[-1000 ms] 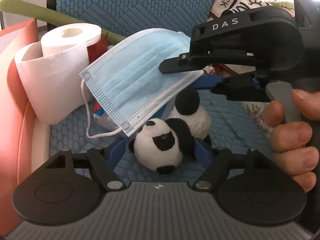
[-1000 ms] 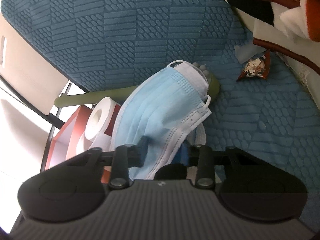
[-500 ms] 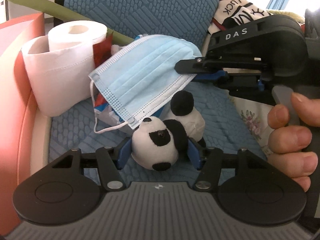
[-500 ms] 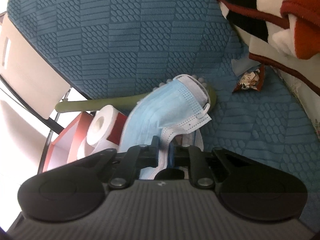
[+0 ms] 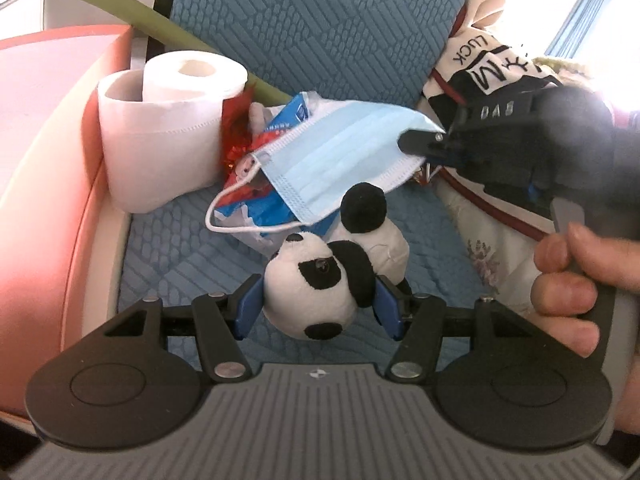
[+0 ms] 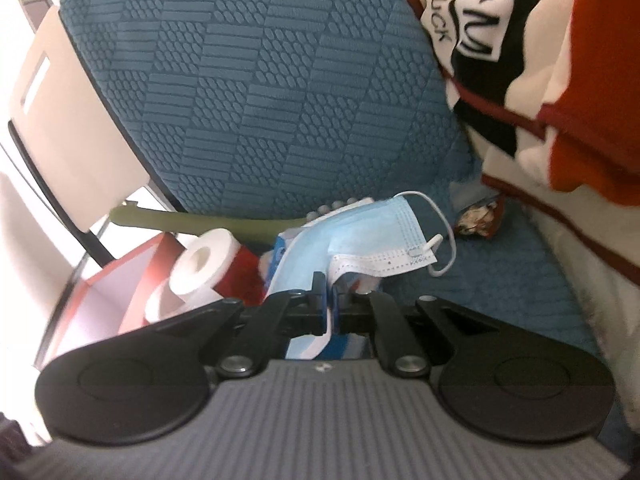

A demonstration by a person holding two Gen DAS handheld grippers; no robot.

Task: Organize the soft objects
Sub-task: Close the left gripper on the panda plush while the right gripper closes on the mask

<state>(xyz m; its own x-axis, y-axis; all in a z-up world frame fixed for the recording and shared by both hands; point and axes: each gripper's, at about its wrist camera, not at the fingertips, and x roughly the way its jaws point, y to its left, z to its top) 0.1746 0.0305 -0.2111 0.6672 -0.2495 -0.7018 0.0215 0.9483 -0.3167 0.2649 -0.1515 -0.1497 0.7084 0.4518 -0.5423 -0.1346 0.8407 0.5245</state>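
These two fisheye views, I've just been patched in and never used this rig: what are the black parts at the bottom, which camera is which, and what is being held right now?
There is no robot arm. A person carries a pair of hand-held tongs in each hand, and a camera on each looks forward along its two fingers; the black and grey shapes at the bottom are the tool's own body.

In the left wrist view, the left tongs are closed on a small panda plush. The other tool enters from the right, with the person's hand on its handle.

In the right wrist view, the right tongs pinch a blue face mask, which hangs above the seat.

Below is a blue quilted seat cushion. On it stand toilet paper rolls, beside a blue and red plastic wrapper under the mask. A blanket with lettering lies to the right.
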